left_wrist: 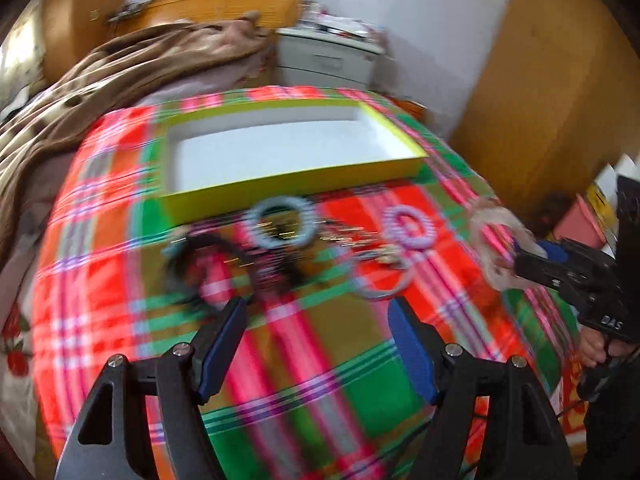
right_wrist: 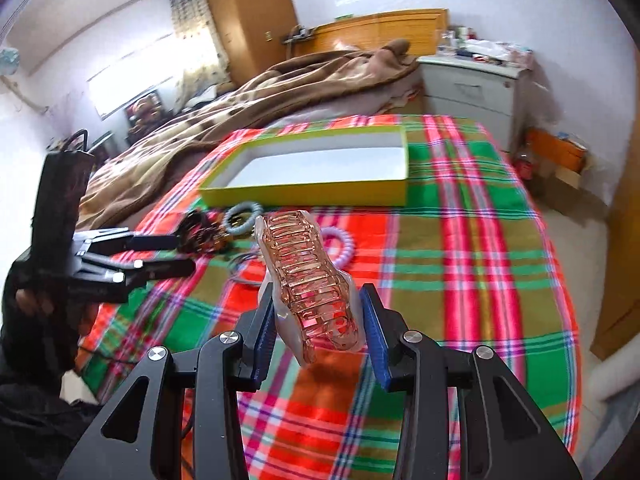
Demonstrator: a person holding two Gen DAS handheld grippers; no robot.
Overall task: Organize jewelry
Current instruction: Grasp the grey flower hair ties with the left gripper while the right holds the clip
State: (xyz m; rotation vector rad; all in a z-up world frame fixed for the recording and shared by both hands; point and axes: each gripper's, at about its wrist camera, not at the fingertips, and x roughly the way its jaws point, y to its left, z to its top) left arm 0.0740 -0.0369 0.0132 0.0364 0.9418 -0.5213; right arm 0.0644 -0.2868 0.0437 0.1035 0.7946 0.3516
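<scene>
A yellow-green box point(left_wrist: 288, 186) point(right_wrist: 304, 194) with a white inside lies open on the plaid cloth. In front of it lies the jewelry: a grey-blue coil ring point(left_wrist: 279, 221) point(right_wrist: 242, 218), a lilac coil ring point(left_wrist: 408, 226) point(right_wrist: 347, 246), a dark tangle point(left_wrist: 208, 256) point(right_wrist: 200, 230) and thin metal hoops point(left_wrist: 380, 276). My left gripper point(left_wrist: 318, 312) point(right_wrist: 176, 254) is open and empty, just short of the pile. My right gripper point(right_wrist: 316, 304) point(left_wrist: 516, 256) is shut on a clear pink hair claw clip point(right_wrist: 310, 276) point(left_wrist: 492, 236), held above the cloth.
The plaid cloth point(right_wrist: 460, 280) covers a bed. A brown blanket point(left_wrist: 100, 80) is bunched at the back left. A white drawer unit point(right_wrist: 472, 88) stands behind the bed. A wooden wardrobe point(left_wrist: 540, 80) is at the right.
</scene>
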